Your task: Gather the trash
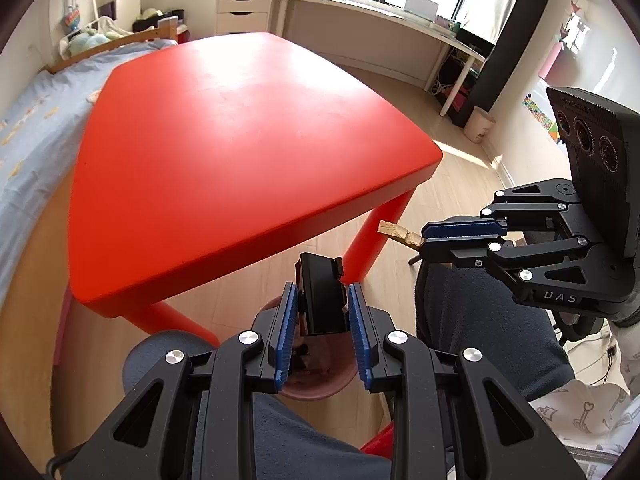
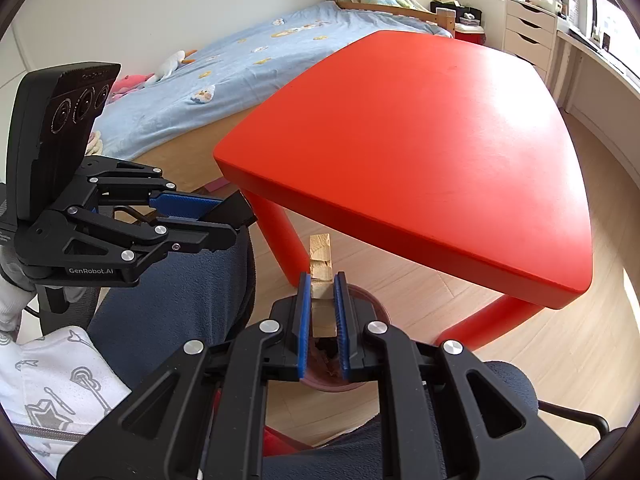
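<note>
Left wrist view puts my left gripper (image 1: 323,312) in the foreground, its jaws drawn in on a black plastic block (image 1: 322,294) that stands upright between the blue pads (image 1: 286,332). The block's bottom end hangs over the mouth of a brownish-pink bin (image 1: 320,388) on the floor between my knees. From the right wrist I see my right gripper (image 2: 322,312) with jaws nearly together, pinching a short piece of pale wood (image 2: 321,276) that sticks out forward past the pads.

Each camera also catches the other tool side-on. In the left view the right gripper (image 1: 424,240) shows the wood (image 1: 398,233) poking out of its tip, level with the tabletop's near leg. In the right view the left gripper (image 2: 224,216) shows the black block (image 2: 234,212) as a dark slab at its tip.

Only the right view looks down into the bin (image 2: 360,300): I make out some brownish scraps at the bottom, too dim to name. The red tabletop (image 2: 420,128) lies beyond both tools, and a bed (image 2: 240,64) with a blue cover sits behind it.
</note>
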`<action>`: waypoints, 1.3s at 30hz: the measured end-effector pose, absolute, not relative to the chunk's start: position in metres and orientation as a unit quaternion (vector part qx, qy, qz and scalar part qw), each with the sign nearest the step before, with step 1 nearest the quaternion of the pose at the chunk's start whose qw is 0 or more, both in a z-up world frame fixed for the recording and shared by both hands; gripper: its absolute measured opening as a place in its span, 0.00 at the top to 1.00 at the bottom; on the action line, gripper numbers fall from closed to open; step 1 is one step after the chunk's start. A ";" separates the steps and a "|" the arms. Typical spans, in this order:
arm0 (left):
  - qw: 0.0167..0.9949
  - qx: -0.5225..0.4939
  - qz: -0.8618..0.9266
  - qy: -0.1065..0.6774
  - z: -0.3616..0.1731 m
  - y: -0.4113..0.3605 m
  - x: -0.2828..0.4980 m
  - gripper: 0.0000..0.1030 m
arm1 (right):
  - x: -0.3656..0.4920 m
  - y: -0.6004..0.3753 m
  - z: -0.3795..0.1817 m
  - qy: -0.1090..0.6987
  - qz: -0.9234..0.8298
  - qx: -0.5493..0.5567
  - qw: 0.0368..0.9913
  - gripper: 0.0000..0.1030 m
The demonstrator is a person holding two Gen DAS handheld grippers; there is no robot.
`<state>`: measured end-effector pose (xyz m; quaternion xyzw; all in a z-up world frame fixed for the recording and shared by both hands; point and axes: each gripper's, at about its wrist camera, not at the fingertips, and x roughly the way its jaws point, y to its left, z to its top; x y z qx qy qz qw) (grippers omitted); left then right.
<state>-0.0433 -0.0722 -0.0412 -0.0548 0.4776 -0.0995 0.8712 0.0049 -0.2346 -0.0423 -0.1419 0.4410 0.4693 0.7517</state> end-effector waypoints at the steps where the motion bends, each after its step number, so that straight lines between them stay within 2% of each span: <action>1: 0.871 -0.055 -0.100 0.478 -0.041 -0.072 -0.043 0.75 | 0.005 -0.235 -0.043 0.441 0.470 -0.142 0.751 0.89; 4: 0.870 -0.053 -0.102 0.479 -0.044 -0.072 -0.044 0.73 | 0.005 -0.235 -0.044 0.444 0.475 -0.137 0.747 0.88; 5: 0.870 -0.052 -0.100 0.480 -0.044 -0.073 -0.044 0.66 | 0.006 -0.236 -0.046 0.446 0.475 -0.136 0.746 0.86; 6: 0.871 -0.051 -0.098 0.480 -0.045 -0.072 -0.044 0.58 | 0.007 -0.237 -0.047 0.446 0.473 -0.138 0.747 0.71; 7: 0.873 -0.053 -0.094 0.476 -0.045 -0.072 -0.044 0.37 | 0.008 -0.238 -0.048 0.446 0.468 -0.137 0.751 0.57; 8: 0.874 -0.057 -0.093 0.473 -0.045 -0.070 -0.045 0.27 | 0.008 -0.240 -0.048 0.445 0.463 -0.133 0.755 0.32; 9: 0.875 -0.058 -0.090 0.473 -0.045 -0.068 -0.045 0.25 | 0.010 -0.242 -0.048 0.445 0.459 -0.126 0.759 0.24; 10: 0.875 -0.057 -0.085 0.473 -0.045 -0.067 -0.045 0.20 | 0.012 -0.243 -0.048 0.447 0.456 -0.123 0.760 0.22; 11: 0.877 -0.057 -0.080 0.471 -0.045 -0.066 -0.046 0.14 | 0.013 -0.244 -0.048 0.448 0.450 -0.124 0.763 0.14; 12: 0.878 -0.060 -0.077 0.469 -0.045 -0.064 -0.046 0.13 | 0.014 -0.245 -0.048 0.449 0.444 -0.124 0.765 0.08; 15: 0.878 -0.064 -0.071 0.469 -0.044 -0.060 -0.047 0.08 | 0.017 -0.248 -0.049 0.455 0.438 -0.119 0.766 0.04; 28: 0.886 -0.070 -0.060 0.454 -0.034 -0.053 -0.047 0.07 | 0.027 -0.252 -0.040 0.456 0.418 -0.098 0.780 0.03; 39: 0.909 -0.059 -0.025 0.412 -0.005 -0.030 -0.020 0.07 | 0.063 -0.244 0.002 0.408 0.392 -0.091 0.819 0.03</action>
